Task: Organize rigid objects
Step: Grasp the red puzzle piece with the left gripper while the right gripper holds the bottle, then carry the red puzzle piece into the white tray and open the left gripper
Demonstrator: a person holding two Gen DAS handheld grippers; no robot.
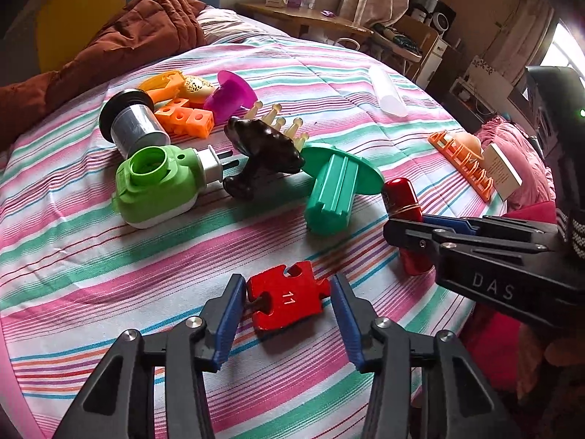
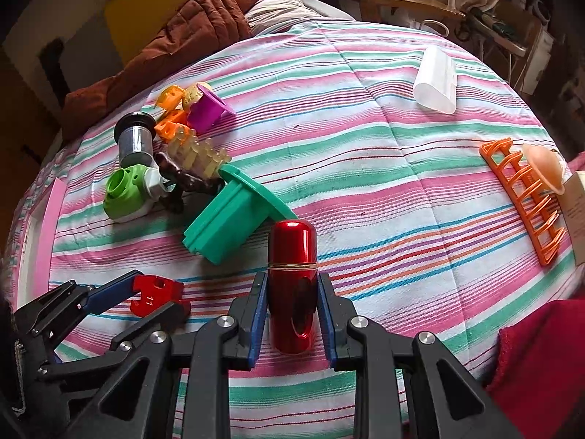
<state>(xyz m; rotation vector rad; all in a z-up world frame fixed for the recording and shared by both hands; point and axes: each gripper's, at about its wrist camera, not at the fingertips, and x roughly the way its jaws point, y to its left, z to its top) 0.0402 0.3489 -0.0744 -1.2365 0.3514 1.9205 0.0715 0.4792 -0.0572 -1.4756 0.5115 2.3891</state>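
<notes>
The toys lie on a bed [image 2: 365, 146] with a striped cover. Ahead and to the left of both tongs is a tight heap: a green plug toy [image 1: 157, 186], a silver can [image 1: 137, 124], orange blocks [image 1: 186, 119], a purple cup [image 1: 230, 97], a dark brush [image 1: 263, 153] and a teal spool [image 1: 332, 190]. That heap looks like the sorted part. Far ahead and to the right of the right tongs, a white tube [image 2: 437, 80] lies alone. An orange rack [image 2: 526, 197] with a peach cap [image 2: 544, 166] on it lies off to the right side. Those look like they are left to move, so I think the job is about half done.

The left tongs [image 1: 289, 303] are open wide. A red puzzle piece [image 1: 287, 300] sits flat on the bed between the two blue pads. The left pad looks like it is just touching the piece, and the right pad has a small gap. So the piece is not picked up yet.

The right tongs [image 2: 290, 311] sit around a red bottle [image 2: 292, 278] that lies on the bed and points away. The pads are right against its sides. I cannot tell if they squeeze it or only touch.

The puzzle piece has a white "11" on it. The side of the right tongs reads "DAS" in the left camera. A card [image 1: 502, 173] past the rack has print too small to read.
</notes>
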